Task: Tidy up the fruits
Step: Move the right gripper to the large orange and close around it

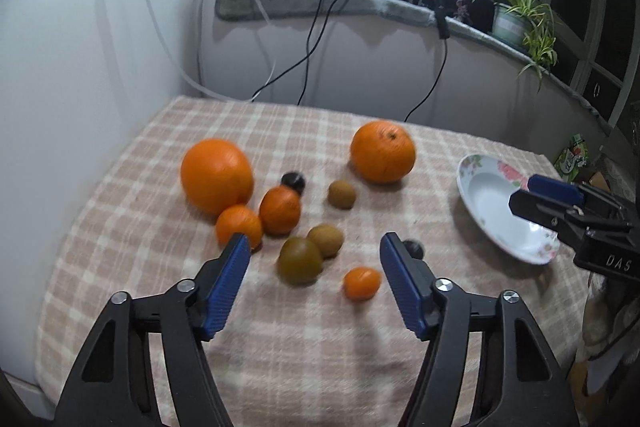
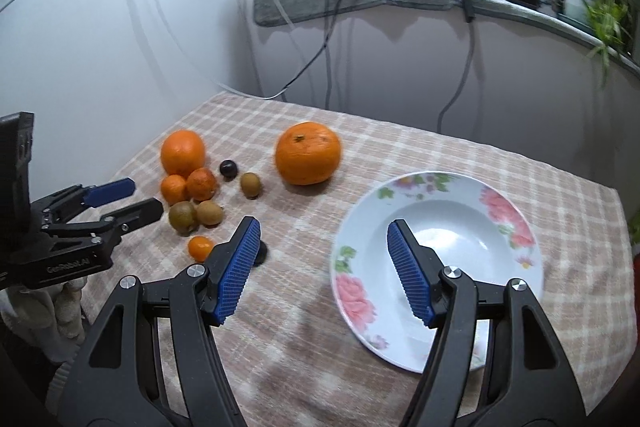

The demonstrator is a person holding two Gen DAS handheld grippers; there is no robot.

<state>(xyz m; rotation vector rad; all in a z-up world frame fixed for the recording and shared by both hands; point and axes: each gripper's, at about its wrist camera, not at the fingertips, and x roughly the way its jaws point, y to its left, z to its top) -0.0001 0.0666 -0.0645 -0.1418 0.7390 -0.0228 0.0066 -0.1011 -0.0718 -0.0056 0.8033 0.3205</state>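
L gripper point(image 1: 315, 247) spread wide, empty, hangs over fruit cluster; green-brown fruit point(image 1: 300, 261) lies straight ahead btwn its fingers, nearest. R gripper point(image 2: 323, 233) also spread, empty, over plate point(image 2: 516, 283), right of the fruits.

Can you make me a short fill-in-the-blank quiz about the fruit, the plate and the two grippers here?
1. The floral plate holds ____ fruit.
2. Both the left gripper and right gripper have their jaws ____.
3. The number of large oranges, including the one nearest the plate, is ____.
4. The small orange fruit lies nearest the ____ gripper.

Missing words: no; open; two; left
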